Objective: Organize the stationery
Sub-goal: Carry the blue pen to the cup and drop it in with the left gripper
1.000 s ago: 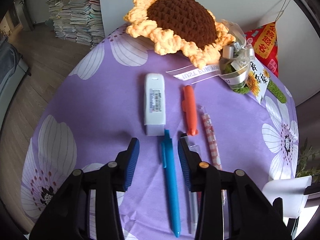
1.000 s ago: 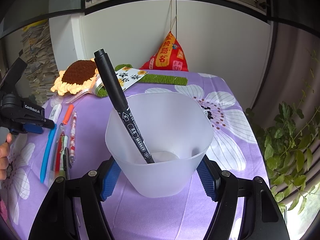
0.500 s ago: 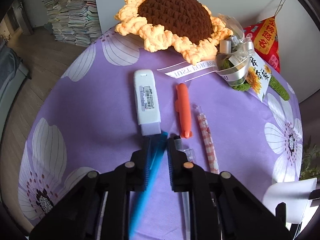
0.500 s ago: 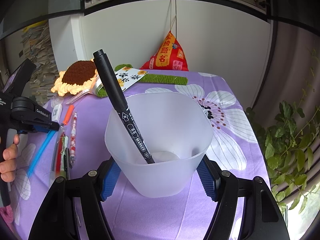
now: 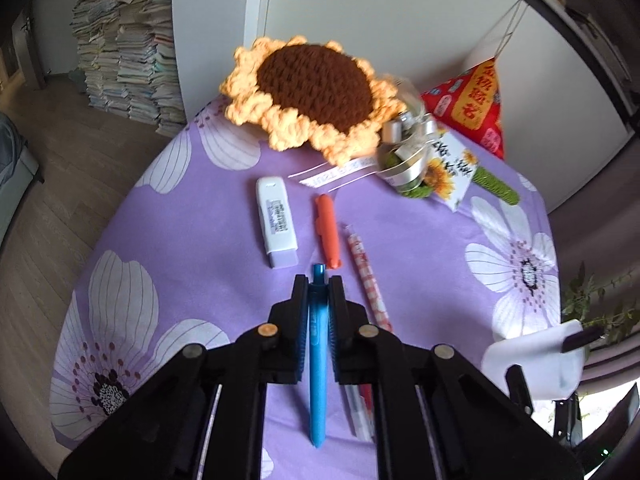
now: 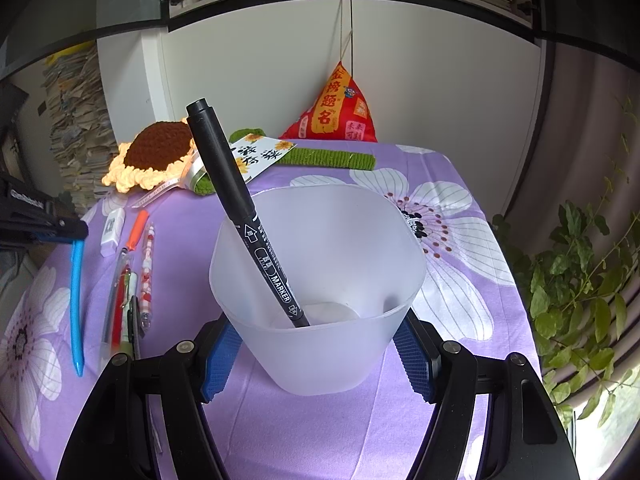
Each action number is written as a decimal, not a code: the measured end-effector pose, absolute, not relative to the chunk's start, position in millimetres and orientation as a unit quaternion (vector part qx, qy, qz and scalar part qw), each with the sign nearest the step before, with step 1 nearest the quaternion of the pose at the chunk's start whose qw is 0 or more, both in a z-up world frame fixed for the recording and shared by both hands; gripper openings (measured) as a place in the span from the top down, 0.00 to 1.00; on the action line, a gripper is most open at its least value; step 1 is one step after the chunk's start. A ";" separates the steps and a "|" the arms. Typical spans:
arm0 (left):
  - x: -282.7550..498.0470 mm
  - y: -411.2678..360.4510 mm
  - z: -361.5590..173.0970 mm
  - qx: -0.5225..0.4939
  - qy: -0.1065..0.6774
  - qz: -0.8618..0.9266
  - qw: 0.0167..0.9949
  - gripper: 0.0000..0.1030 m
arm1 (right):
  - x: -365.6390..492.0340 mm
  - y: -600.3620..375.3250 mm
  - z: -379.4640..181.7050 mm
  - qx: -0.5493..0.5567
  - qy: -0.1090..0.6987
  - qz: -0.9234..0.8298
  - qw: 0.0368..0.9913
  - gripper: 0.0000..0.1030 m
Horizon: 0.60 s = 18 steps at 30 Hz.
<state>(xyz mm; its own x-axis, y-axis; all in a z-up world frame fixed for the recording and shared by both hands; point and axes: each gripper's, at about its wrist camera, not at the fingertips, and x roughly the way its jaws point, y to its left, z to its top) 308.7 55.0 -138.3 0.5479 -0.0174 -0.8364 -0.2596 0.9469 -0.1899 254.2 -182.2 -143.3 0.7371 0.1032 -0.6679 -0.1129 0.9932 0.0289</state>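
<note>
Blurring blue pen [image 5: 318, 360] in left gripper [image 5: 319, 284]

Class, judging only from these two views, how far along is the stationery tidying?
Done: one black marker stands in the translucent plastic cup, which the right gripper holds.

In hand: the left gripper is shut on the blue pen, lifted off the purple floral tablecloth.

Left: the orange pen, white correction tape, checked pen and red pen lie loose.
</note>
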 end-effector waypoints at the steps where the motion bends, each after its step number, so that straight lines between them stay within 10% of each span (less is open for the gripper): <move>1: 306.6 50.8 -133.5 -0.144 0.465 0.066 0.871 0.93 | 254.4 -182.3 -143.3 -0.007 0.358 0.058 0.932 0.30; 18: 277.6 3.6 -64.4 -0.120 0.398 -0.027 0.909 0.93 | 254.7 -182.8 -143.6 -0.004 0.359 0.059 0.932 0.30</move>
<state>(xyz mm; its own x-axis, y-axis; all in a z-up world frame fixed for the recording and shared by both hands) 277.6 3.6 -64.4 0.6815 -0.1441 -0.7174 -0.0475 0.9696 -0.2399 254.7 -182.8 -143.6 0.7357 0.1070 -0.6688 -0.1134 0.9930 0.0342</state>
